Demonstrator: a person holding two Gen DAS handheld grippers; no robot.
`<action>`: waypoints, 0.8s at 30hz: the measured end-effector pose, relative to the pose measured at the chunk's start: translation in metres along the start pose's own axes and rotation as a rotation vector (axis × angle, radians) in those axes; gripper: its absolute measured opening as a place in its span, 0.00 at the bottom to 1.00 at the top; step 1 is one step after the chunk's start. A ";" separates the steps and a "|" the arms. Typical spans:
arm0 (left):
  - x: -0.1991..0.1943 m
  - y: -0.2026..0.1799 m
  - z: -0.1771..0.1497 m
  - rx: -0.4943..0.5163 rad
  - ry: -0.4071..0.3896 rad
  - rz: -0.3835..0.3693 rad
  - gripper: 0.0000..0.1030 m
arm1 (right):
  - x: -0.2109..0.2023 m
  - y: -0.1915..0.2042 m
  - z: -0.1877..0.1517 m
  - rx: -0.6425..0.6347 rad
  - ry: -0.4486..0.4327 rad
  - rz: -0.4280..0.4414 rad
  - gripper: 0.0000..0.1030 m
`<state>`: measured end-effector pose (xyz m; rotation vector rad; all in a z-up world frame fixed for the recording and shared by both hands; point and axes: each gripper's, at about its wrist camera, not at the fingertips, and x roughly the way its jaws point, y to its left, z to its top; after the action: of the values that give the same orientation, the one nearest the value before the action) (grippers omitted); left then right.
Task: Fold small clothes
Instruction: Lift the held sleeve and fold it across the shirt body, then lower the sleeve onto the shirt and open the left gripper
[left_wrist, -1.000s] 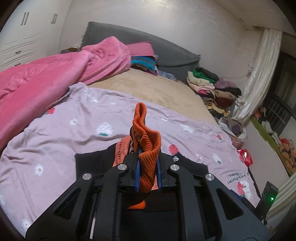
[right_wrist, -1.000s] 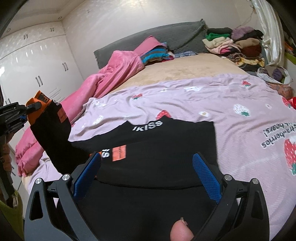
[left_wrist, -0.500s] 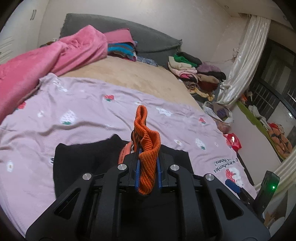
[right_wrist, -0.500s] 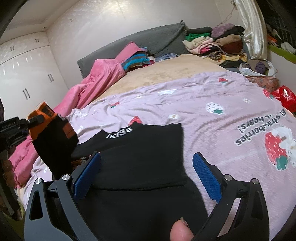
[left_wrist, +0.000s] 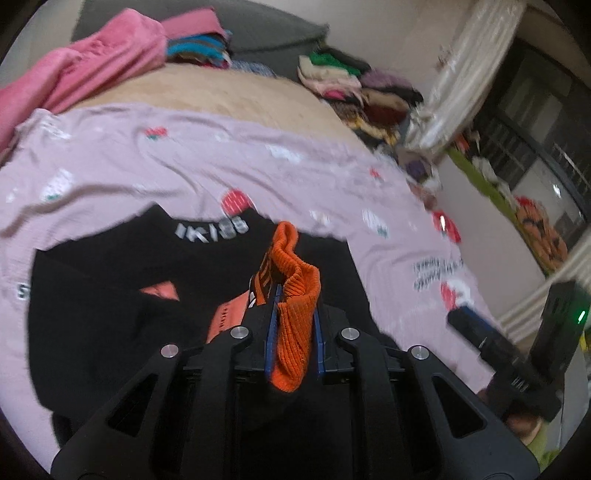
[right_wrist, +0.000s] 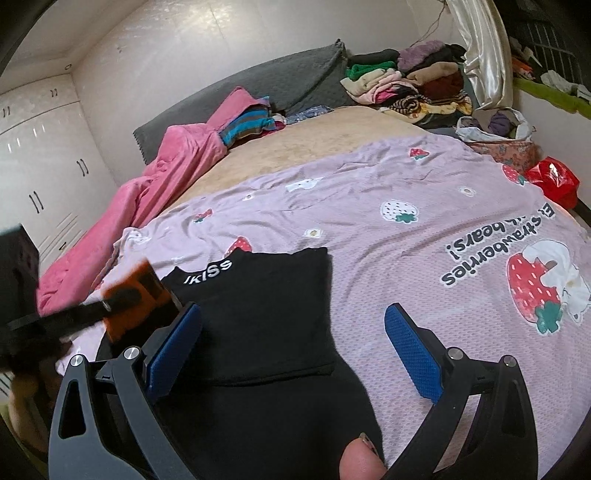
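A small black garment (right_wrist: 258, 314) with white "IKISS" lettering and orange ribbed cuffs lies on the lilac strawberry sheet (right_wrist: 406, 221). My left gripper (left_wrist: 293, 314) is shut on an orange ribbed cuff (left_wrist: 295, 295) and holds the sleeve above the black garment (left_wrist: 110, 288). It shows blurred at the left of the right wrist view (right_wrist: 122, 299). My right gripper (right_wrist: 291, 332) is open and empty, low over the garment's right part, with its jaws wide apart.
A pink blanket (right_wrist: 147, 192) lies along the bed's left side. Piles of folded clothes (right_wrist: 406, 85) sit at the far right by the grey headboard (right_wrist: 258, 92). A red bag (right_wrist: 554, 181) lies off the bed's right edge. White wardrobes (right_wrist: 40, 166) stand at left.
My left gripper has carried the orange cuff rightward over the black garment's body, and its view is blurred with motion. My right gripper has stayed open and shifted slightly right.
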<state>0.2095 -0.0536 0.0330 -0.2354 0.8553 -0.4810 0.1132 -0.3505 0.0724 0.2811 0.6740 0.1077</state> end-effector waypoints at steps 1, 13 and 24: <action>0.007 0.000 -0.004 0.002 0.019 -0.018 0.10 | 0.000 -0.001 0.000 0.003 0.001 -0.002 0.96; 0.017 0.000 -0.034 0.043 0.106 -0.123 0.67 | 0.021 0.001 -0.003 -0.012 0.064 -0.002 0.96; -0.038 0.101 -0.014 -0.108 -0.030 0.252 0.68 | 0.099 0.056 -0.040 -0.191 0.343 0.107 0.44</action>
<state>0.2089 0.0523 0.0103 -0.2301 0.8691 -0.1960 0.1647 -0.2691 -0.0006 0.1149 0.9819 0.3262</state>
